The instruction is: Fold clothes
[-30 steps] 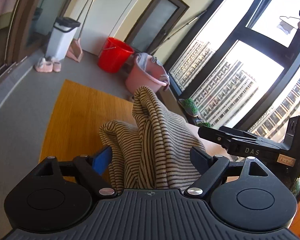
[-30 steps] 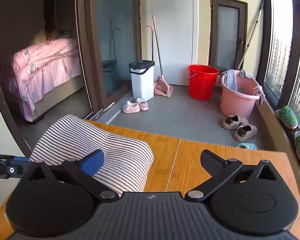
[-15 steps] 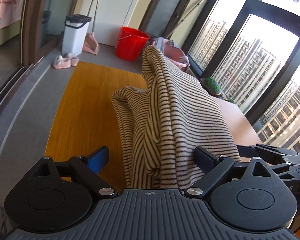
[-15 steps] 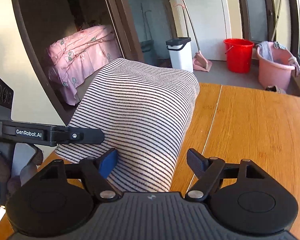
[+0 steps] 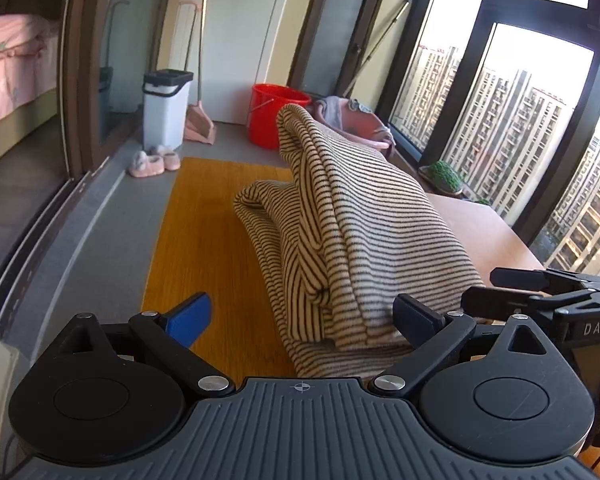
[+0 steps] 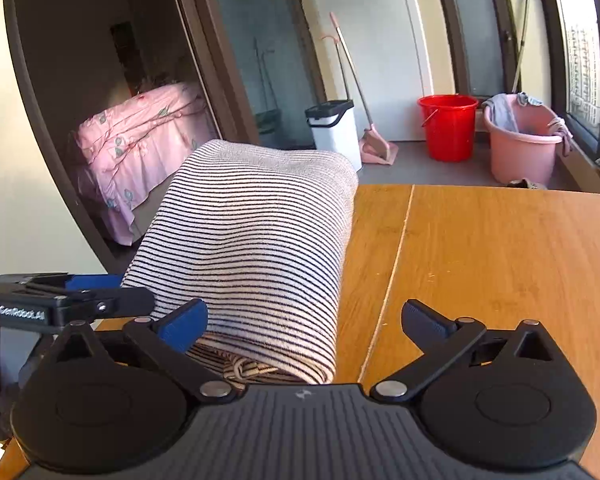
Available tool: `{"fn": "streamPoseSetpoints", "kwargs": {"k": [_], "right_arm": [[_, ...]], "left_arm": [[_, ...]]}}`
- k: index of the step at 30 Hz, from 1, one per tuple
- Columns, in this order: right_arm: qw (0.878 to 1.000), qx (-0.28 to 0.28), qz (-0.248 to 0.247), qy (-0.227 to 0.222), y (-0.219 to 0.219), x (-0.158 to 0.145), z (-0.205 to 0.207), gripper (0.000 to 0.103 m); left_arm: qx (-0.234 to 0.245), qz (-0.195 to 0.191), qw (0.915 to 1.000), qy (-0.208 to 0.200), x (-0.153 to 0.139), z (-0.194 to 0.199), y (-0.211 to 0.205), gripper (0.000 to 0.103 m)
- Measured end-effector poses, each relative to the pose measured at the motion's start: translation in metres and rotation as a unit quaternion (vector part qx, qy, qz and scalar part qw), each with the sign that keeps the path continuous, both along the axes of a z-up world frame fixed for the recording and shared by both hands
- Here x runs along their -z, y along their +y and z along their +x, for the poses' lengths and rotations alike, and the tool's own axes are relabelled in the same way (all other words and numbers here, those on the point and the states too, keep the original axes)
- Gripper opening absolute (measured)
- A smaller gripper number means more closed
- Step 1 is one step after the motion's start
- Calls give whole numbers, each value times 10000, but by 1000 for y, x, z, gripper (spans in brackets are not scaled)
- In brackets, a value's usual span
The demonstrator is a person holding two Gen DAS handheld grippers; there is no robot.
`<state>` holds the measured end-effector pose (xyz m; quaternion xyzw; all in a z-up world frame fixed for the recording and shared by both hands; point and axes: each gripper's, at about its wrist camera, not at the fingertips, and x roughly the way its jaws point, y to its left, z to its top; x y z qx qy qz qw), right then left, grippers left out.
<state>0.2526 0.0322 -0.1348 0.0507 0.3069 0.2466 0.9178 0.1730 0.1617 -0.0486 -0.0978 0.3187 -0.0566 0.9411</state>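
A folded cream garment with thin dark stripes (image 5: 352,240) lies on the wooden table (image 5: 204,240). It also shows in the right wrist view (image 6: 256,240). My left gripper (image 5: 304,316) is open, its jaws wide apart at the garment's near edge, holding nothing. My right gripper (image 6: 304,320) is open too, with the garment's near right corner between its jaws. The right gripper shows at the right edge of the left wrist view (image 5: 540,292). The left gripper shows at the left edge of the right wrist view (image 6: 72,300).
A red bucket (image 6: 448,126), a pink basin (image 6: 524,140), a white bin (image 6: 334,128) and a dustpan (image 6: 376,148) stand on the grey floor beyond the table. Pink slippers (image 5: 154,162) lie by the sliding door. Windows run along the right side.
The raised garment has come down and now lies flatter on the table. Both grippers have opened wider and let go of the cloth.
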Motion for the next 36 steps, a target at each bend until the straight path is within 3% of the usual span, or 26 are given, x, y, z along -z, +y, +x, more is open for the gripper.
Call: {"fn": "streamPoseSetpoints", "kwargs": {"k": [5,10,13,16,20,23,36], "right_arm": [[9990,345,-69,-285,-17,12,-52,103],[9962,638,-164,-564,-23,18,-105,103],[9956,703,-308,-530,-21,18,-127,103],[9950,660,-399,-634,-20,18,-147,103],[9917,809,-475,-874,-18,14,-155,103],[9928,804,-457,-768,-19,14,-150,103],[9940,844,-379,-575,-23,18,-145,103]], "left_arm": [[-644,43,9979,-42,10,-53,-25,103],[-971,613,9929,-316,22,-88,-61,103],[-1201,649,9888,-597,17,-102,-66,103],[-1241,609,9885,-605,15,-110,-70,103],[-1169,833,9878,-599,17,-116,-76,103],[-1138,938,9875,-559,19,-114,-78,103],[-1093,895,9891,-407,24,-114,-77,103]]}}
